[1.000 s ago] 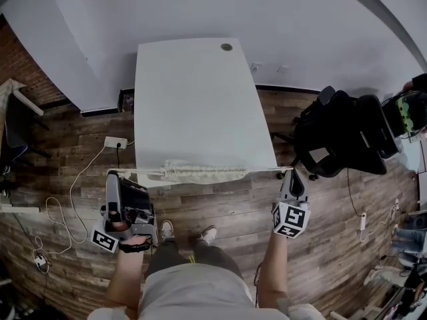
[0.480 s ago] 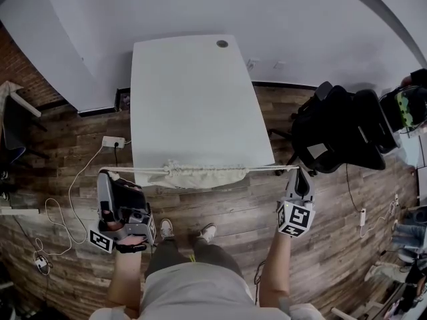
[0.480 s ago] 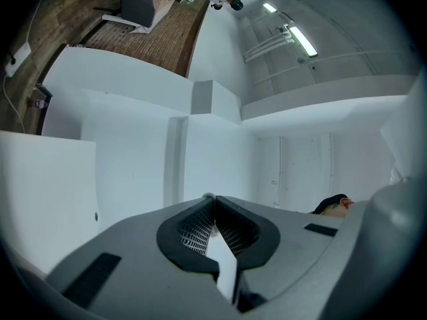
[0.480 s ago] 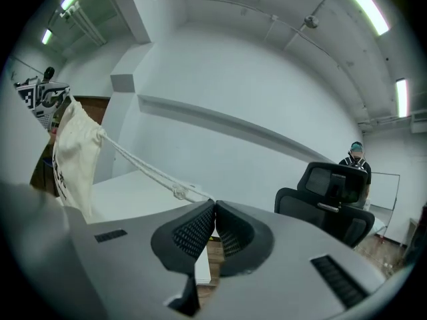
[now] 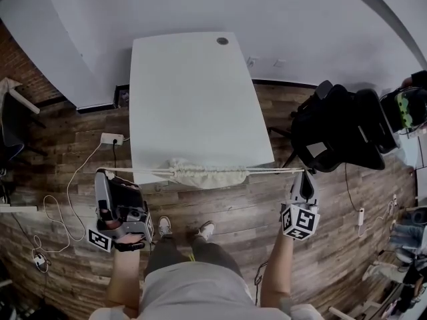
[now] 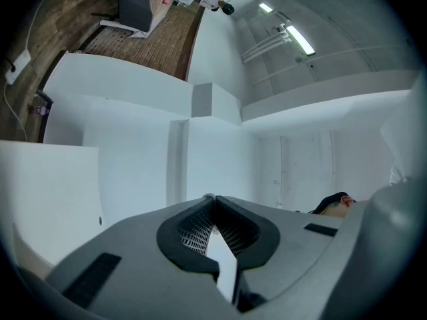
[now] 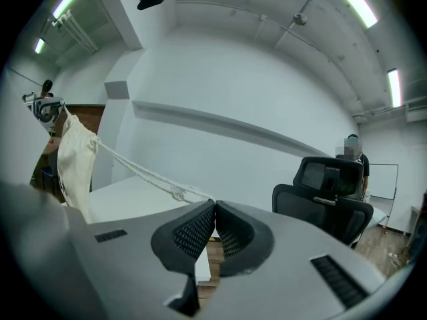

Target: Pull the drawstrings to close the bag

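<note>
Pinches the left drawstring in the left tool, jaws pressed flat together with no gap in the left gripper view, tool tipped up toward the wall. Clamps the right drawstring likewise in the right tool. Shows, in the right gripper view, ribbed pads meeting at the tips and the knotted cord running taut from them back to the bag.

Holds both tools well apart, off the near edge of the worktop, one to each side above the wood floor. Stretches the two cords into one nearly straight line along that edge. Carries the bag in the middle of that line, just at the worktop's front edge, mouth gathered into a tight ruffled band.

Looks mostly done: fabric bunched close, cords tight on both sides. Leaves little, by this reading: perhaps a last outward tug to shut any remaining gap at the mouth, which cannot be made out from the head view, then setting the bag down and letting go. Stands near an office chair on the right, apart from the cord.
</note>
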{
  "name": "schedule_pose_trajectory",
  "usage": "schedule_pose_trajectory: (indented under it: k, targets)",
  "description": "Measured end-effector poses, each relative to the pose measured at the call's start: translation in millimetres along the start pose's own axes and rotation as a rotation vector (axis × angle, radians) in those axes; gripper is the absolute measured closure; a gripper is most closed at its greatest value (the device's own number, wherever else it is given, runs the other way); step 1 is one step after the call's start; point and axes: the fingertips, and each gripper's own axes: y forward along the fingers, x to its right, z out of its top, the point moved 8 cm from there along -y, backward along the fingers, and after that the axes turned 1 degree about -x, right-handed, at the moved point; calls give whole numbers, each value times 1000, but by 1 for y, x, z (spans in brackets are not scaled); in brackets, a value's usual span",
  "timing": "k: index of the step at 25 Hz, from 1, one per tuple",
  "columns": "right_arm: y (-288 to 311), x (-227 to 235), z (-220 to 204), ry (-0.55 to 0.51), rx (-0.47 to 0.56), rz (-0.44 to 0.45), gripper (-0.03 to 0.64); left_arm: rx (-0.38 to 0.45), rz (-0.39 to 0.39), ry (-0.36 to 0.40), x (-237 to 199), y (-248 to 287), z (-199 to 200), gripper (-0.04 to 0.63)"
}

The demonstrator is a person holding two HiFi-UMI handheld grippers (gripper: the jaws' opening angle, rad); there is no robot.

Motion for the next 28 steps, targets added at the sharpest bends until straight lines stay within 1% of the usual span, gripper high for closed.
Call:
schedule_pose_trajectory:
  k: [9,14,28]
  targets:
    - [-4,13,-1,-3,1,-21,580,15,-3,-15,-1,-1,-3,575]
    - [-4,16,-4,-1,-6,-16,580,14,-1,-19,0,0,-5,575]
    - [-3,24,-9,28,-9,-7,580,11,0,-4,-3,-2,-4,575]
